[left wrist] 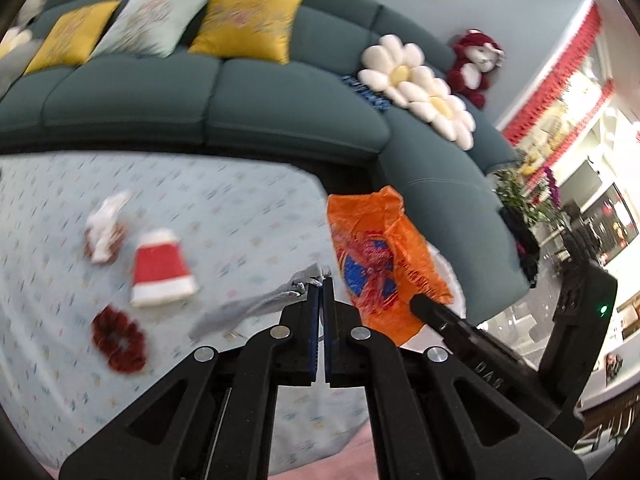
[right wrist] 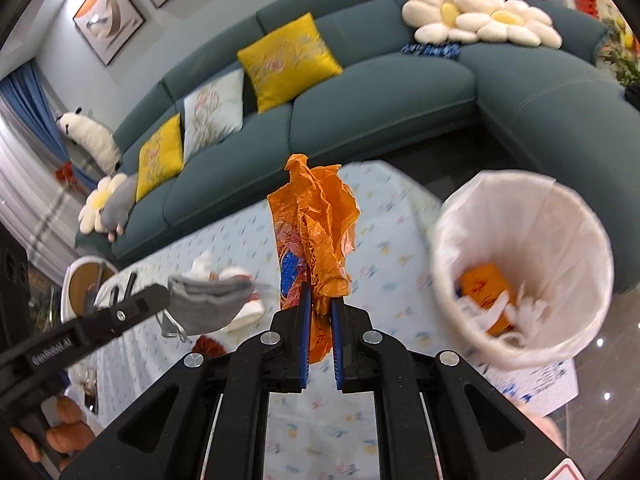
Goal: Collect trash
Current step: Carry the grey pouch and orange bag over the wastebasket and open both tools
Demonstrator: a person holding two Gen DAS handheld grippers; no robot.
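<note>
Orange crinkled plastic wrapper [right wrist: 316,240] clamped in right gripper [right wrist: 319,300]; left gripper [left wrist: 320,284] pinches grey cloth mask [left wrist: 256,304].

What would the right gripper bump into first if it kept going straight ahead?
Probably the cloth-covered table, then the teal sofa. The right gripper holds an orange plastic bag; the bin sits off its right.

We see both the left gripper [left wrist: 321,280] and the right gripper [right wrist: 320,292] as black linkage arms with silver rivets and blue-padded jaws.
</note>
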